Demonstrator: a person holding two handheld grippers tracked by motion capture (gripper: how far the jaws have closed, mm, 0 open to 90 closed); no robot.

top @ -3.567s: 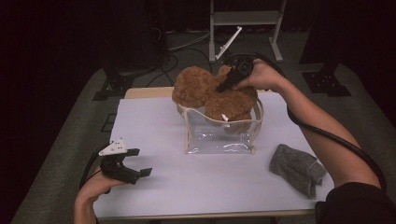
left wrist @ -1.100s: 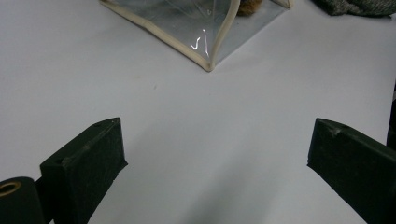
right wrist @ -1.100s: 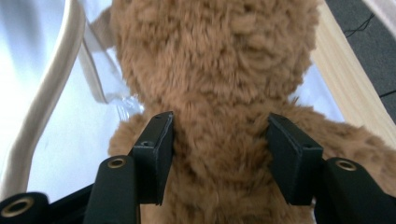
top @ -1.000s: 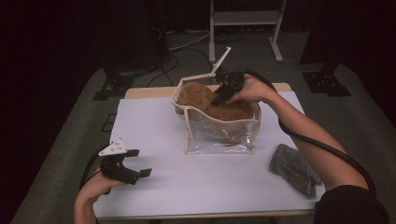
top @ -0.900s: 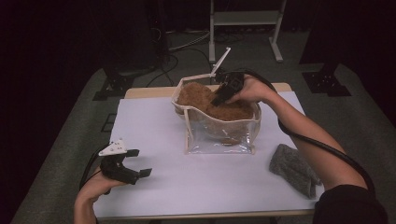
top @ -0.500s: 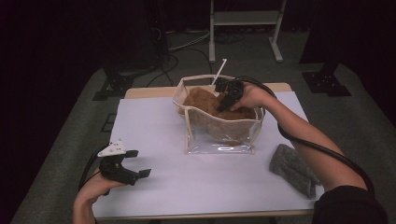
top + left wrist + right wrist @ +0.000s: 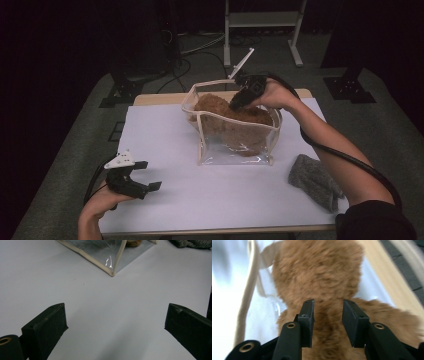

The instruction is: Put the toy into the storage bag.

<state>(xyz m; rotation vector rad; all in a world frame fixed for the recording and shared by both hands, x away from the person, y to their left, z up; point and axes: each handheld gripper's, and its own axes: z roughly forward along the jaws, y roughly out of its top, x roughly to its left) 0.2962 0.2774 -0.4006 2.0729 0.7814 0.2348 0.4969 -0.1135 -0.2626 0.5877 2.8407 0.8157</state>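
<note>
Plush toy (image 7: 235,117): centre frame, mostly inside clear bag (image 7: 240,150).
Right tongs (image 7: 328,315): just been opening, apparently released above the fur.
Left tongs (image 7: 131,176): released, lower left.
Left: closing bag.

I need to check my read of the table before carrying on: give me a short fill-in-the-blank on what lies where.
1. The brown plush toy sits inside the clear plastic ____ with cream trim.
2. The right gripper is above the toy, its jaws ____ with a gap between them.
3. The grey knitted cloth lies on the white ____.
4. The left gripper holds ____.

Missing words: bag; apart; table; nothing
</note>
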